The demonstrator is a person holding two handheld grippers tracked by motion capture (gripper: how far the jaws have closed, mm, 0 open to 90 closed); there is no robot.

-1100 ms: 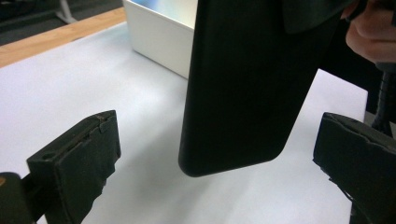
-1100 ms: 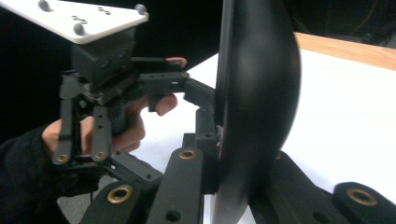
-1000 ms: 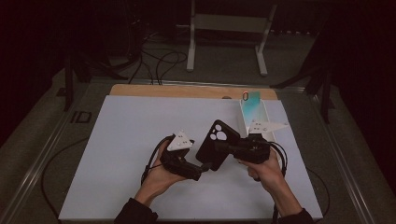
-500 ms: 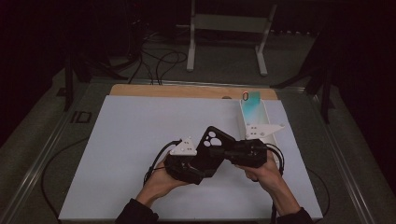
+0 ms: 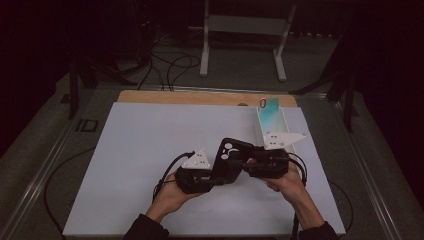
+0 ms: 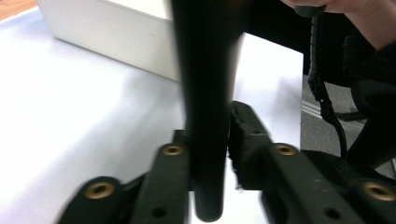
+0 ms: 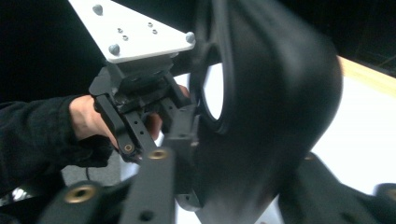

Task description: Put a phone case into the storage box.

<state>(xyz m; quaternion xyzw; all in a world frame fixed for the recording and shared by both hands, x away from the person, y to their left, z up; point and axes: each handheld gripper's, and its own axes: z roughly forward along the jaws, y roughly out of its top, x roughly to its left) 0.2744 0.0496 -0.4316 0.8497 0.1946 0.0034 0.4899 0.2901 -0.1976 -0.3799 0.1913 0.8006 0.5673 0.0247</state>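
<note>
**Phone case passing from right gripper to left, above the table**

The black phone case (image 5: 231, 161) is hanging between the two grippers, over the near middle of the white table (image 5: 150, 150), clear of its surface. The left gripper (image 5: 207, 176) has just been closing and is now pinching the lower end of the case: in the left gripper view its jaws are pressing on both faces of the dark edge (image 6: 208, 116). The right gripper (image 5: 250, 165) has just been opening; in the right gripper view the case (image 7: 275, 107) is lying between its jaws, but whether the pads are pressing on it I cannot tell.

Risks, as judged from here:
- The left grip is sitting near one end of the case, so the free end could swing or sag once the right jaws are fully clear.
- A soft case could flex and slip out of a narrow pinch.
- The right jaw could be catching the camera cutout while drawing back, tugging the case out of the left grip.
- The two grippers are working very close together and could knock each other.

Count: one phone case; two grippers, one in each hand; one white tray (image 5: 260, 131) at the far right of the table, holding one greenish phone (image 5: 270, 109); one table.
</note>
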